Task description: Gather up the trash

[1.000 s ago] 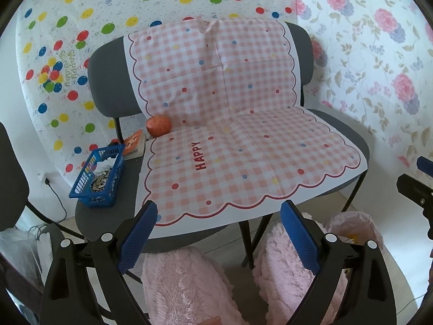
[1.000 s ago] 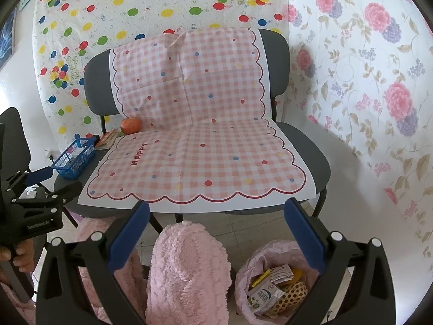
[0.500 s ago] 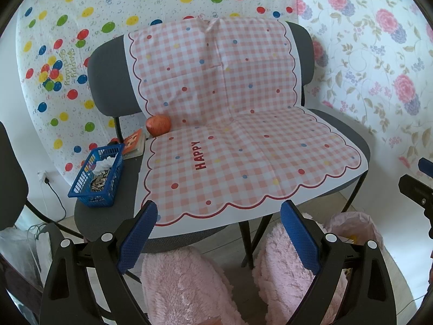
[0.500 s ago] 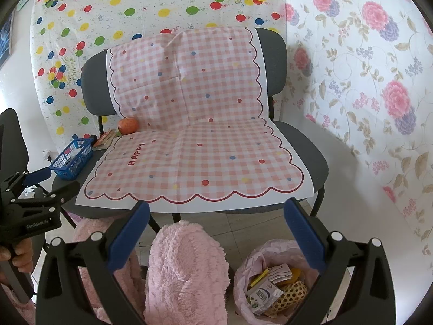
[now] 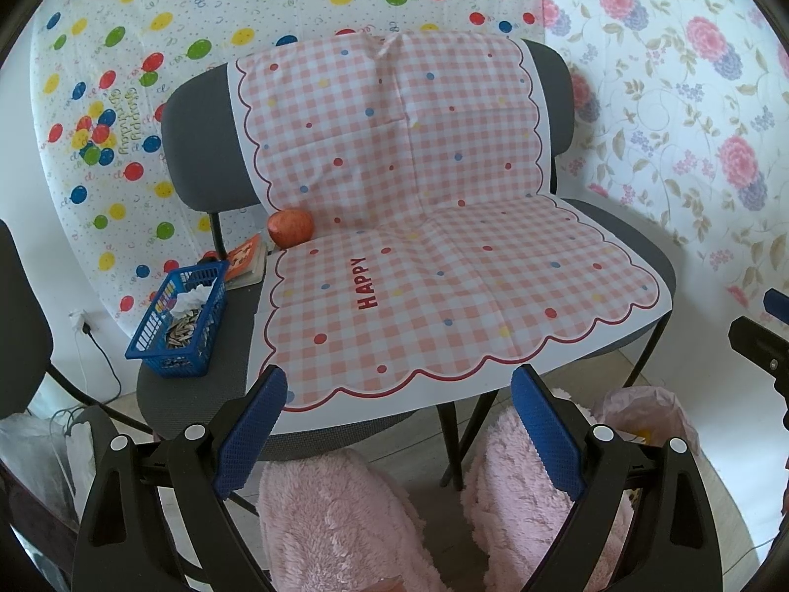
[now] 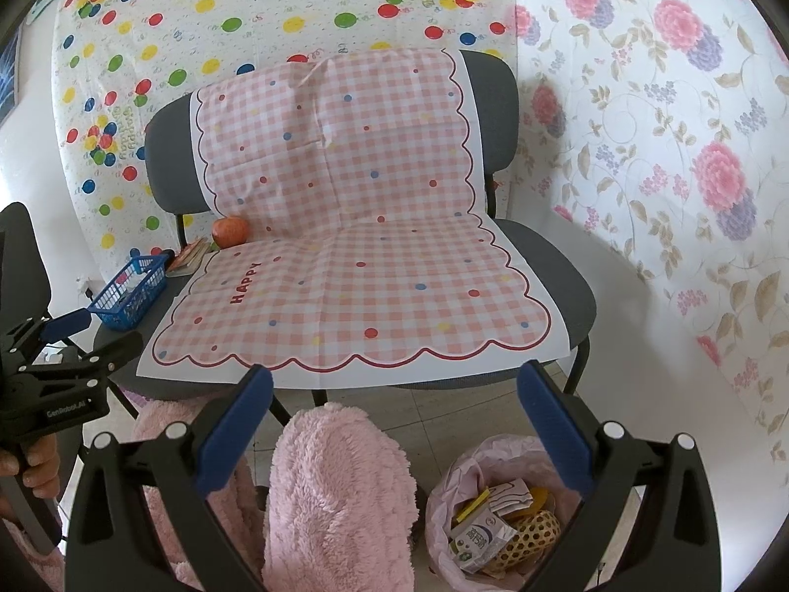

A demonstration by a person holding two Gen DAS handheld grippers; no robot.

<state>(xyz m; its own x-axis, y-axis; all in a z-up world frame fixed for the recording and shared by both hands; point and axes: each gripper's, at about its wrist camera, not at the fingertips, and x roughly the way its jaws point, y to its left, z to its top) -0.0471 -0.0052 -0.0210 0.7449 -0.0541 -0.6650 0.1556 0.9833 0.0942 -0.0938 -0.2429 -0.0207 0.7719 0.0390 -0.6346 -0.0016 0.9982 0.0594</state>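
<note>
A pink trash bag (image 6: 498,518) on the floor holds a milk carton, wrappers and a yellow net. It shows partly in the left wrist view (image 5: 641,414). A blue basket (image 5: 180,315) with seed shells and tissue stands on the left chair seat; it also shows in the right wrist view (image 6: 130,291). My left gripper (image 5: 399,439) is open and empty, in front of the seat edge. My right gripper (image 6: 394,429) is open and empty, above the floor and the bag.
Two grey chairs carry a pink checked "HAPPY" sheet (image 5: 434,256). An apple (image 5: 291,228) and a booklet (image 5: 245,259) lie at the seat's back left. Pink fluffy knees (image 6: 340,493) sit below the grippers. Patterned walls stand behind and right.
Both views have shifted only slightly. Nothing was taken hold of or let go.
</note>
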